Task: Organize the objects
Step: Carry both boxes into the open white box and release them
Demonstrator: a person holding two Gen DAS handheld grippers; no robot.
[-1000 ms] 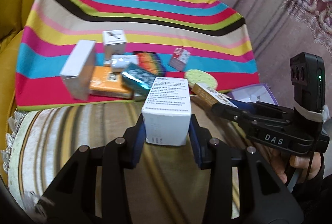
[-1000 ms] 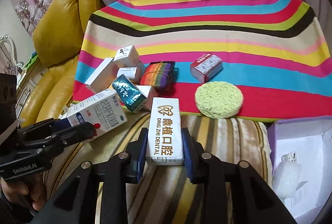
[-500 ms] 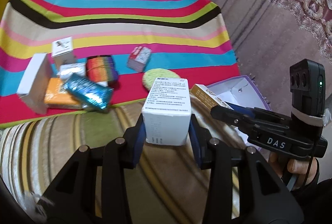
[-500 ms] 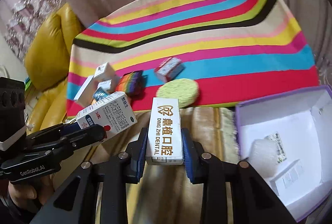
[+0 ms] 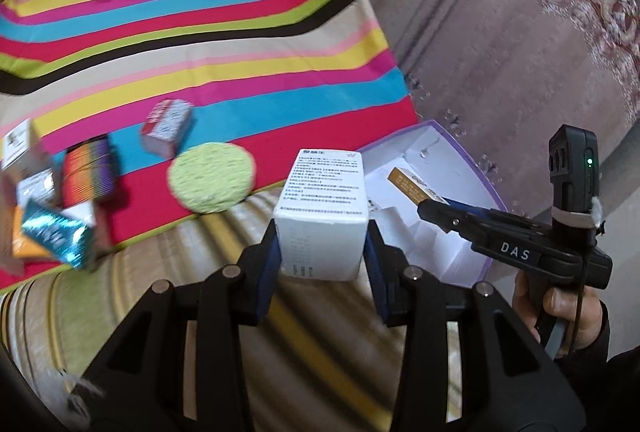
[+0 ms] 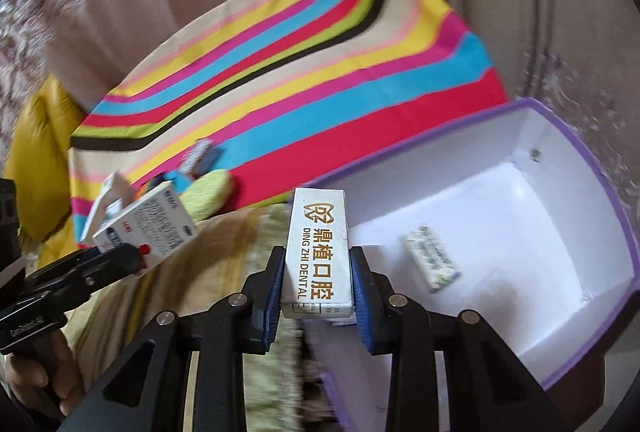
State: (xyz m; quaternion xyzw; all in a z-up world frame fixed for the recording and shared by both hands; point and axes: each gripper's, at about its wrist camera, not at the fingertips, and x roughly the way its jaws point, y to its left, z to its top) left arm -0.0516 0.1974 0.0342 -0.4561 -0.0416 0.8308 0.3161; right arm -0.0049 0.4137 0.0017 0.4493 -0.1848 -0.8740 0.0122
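The left gripper (image 5: 322, 252) pinched a white box (image 5: 322, 220) at frame centre; the right gripper (image 6: 316, 284) pinched a gold-lettered dental box (image 6: 318, 252) beside a purple-rimmed bin (image 6: 592, 159). A striped cloth (image 5: 200, 51) covered the sofa.

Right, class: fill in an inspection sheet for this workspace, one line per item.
Surface: striped cloth over a sofa seat.
Job's things: white box in left tongs; dental box in right tongs; purple-edged open box holds one small packet.
Clutter: green round pad, small boxes, rainbow block on the cloth.
Grippers: both shut on boxes.
Cables: nothing seen.
Surroundings: patterned curtain.
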